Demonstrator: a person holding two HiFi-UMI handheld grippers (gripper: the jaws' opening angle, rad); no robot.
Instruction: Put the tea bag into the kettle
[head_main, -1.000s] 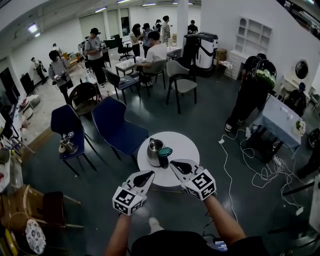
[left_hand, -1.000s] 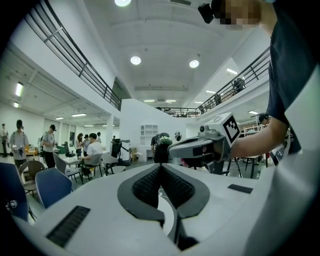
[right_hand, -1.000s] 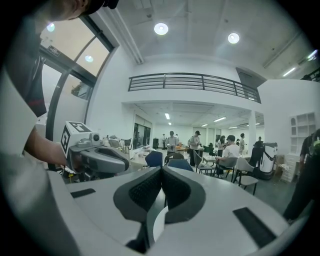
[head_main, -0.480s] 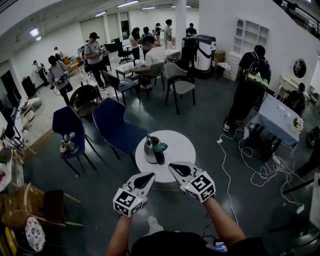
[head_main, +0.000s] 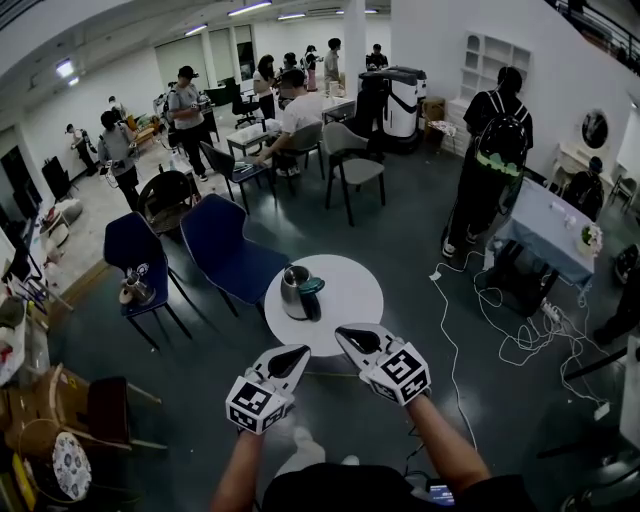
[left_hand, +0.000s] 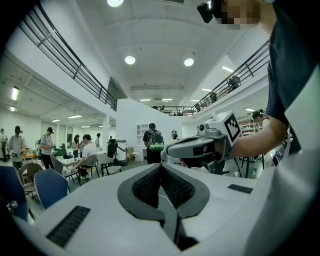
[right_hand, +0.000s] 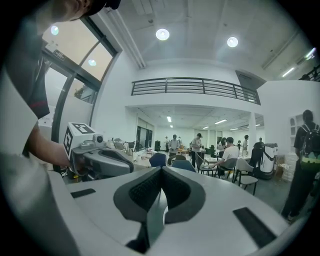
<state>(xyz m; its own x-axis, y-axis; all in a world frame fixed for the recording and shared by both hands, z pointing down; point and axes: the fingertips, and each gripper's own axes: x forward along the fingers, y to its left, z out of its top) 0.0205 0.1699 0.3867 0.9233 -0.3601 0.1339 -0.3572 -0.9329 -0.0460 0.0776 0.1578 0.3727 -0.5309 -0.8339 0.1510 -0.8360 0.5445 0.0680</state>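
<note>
A steel kettle (head_main: 295, 293) with its teal lid (head_main: 312, 286) tipped open stands on the left part of a small round white table (head_main: 345, 295). No tea bag shows in any view. My left gripper (head_main: 299, 352) and right gripper (head_main: 344, 333) are side by side at the table's near edge, short of the kettle. Both point forward with their jaws shut and nothing between them. The left gripper view shows its tips (left_hand: 160, 166) closed and the right gripper (left_hand: 200, 148) beside them. The right gripper view shows closed tips (right_hand: 161, 170) and the left gripper (right_hand: 102, 160).
Two blue chairs (head_main: 225, 250) (head_main: 135, 252) stand left of and behind the table, one with a small kettle-like object (head_main: 133, 290) on its seat. White cables (head_main: 520, 330) trail over the floor at right near a cloth-covered table (head_main: 550, 232). A person with a backpack (head_main: 495, 150) stands there; several people sit and stand further back.
Both grippers and the view have drawn back from the table: the kettle and table now sit farther off and higher in the head view. The jaws stay shut. The backpack person has stepped away.
</note>
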